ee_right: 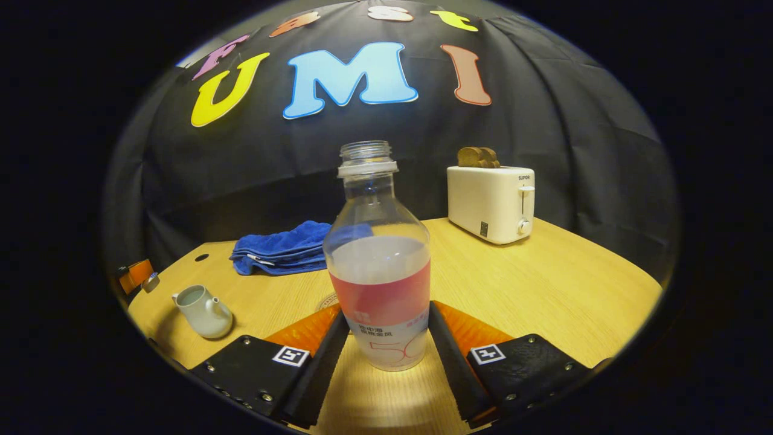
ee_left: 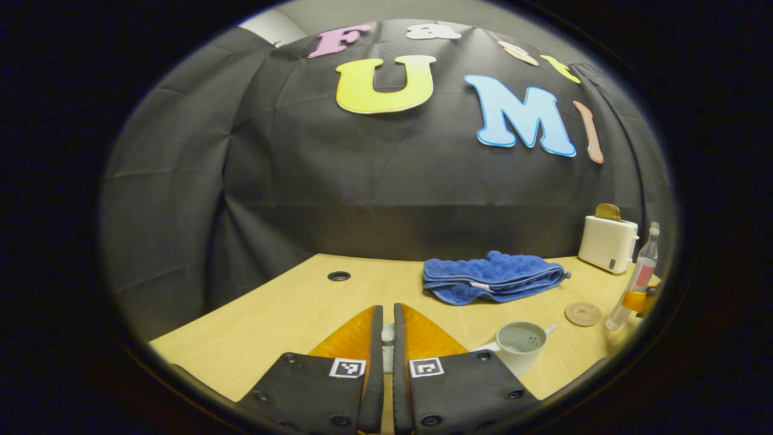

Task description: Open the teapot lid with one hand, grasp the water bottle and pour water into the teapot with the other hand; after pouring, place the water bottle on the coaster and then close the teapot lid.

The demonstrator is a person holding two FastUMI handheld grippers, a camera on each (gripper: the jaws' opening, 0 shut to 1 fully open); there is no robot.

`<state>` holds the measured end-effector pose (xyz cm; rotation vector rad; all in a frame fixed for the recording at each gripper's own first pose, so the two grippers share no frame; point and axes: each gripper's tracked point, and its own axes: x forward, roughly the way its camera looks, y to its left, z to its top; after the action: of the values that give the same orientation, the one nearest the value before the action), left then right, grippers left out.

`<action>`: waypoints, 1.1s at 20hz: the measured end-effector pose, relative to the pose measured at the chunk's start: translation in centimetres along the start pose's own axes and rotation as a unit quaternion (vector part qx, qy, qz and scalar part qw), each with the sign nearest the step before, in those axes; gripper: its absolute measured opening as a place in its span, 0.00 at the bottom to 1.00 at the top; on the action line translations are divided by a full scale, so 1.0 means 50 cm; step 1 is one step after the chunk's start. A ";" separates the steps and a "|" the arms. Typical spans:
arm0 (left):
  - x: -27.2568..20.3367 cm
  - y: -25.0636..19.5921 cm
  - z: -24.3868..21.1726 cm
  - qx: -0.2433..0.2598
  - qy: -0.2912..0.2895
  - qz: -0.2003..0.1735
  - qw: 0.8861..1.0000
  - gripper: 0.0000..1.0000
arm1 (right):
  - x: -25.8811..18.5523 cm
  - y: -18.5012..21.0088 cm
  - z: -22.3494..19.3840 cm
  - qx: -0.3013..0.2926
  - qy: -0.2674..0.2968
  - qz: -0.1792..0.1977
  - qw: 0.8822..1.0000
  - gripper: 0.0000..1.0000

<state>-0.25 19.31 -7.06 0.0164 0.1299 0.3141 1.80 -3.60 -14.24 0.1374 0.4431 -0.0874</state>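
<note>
Left gripper view: in the left gripper (ee_left: pixel 388 311), fingers nearly together, pinching what looks like the small pale lid (ee_left: pixel 388 339) by its knob. Risks dropping it from so slight a hold if the hand jolts. Beside it on the table (ee_left: pixel 290 308), teapot (ee_left: pixel 520 344) standing open, ready for water. Farther right, coaster (ee_left: pixel 583 314), then bottle (ee_left: pixel 639 279), leaning in the right gripper (ee_left: pixel 639 300).

Right gripper view: right gripper (ee_right: pixel 386 314) clamped on the bottle (ee_right: pixel 380 272), a finger against each side low down near the base. No cap, roughly half full. Likely to swing top-heavy or slide between the fingers once tipped, given so low a grip. Teapot (ee_right: pixel 202 311) well apart at the far left, mouth small; easy to miss or overshoot with a fast tilt, wetting the table. Coaster (ee_right: pixel 329 300) peeking out just behind the bottle. Left gripper (ee_right: pixel 137 275) with lid (ee_right: pixel 151 281) at the edge near the pot; risks a knock on crossing over.
</note>
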 end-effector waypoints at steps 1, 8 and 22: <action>-0.001 0.002 0.002 0.000 0.000 0.000 1.000 0.13 | 0.001 -0.003 0.002 -0.005 -0.001 -0.005 1.000 0.81; -0.007 0.008 0.007 -0.008 -0.002 -0.003 1.000 0.13 | -0.009 -0.013 0.048 -0.112 -0.045 -0.057 0.991 0.77; -0.022 0.064 -0.004 -0.012 0.004 -0.003 1.000 0.13 | 0.003 0.108 0.094 -0.405 -0.090 -0.125 0.902 0.77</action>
<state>-2.31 22.02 -6.99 -0.0096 0.1342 0.3104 4.53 1.00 -9.48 -0.7468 0.2799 -0.1594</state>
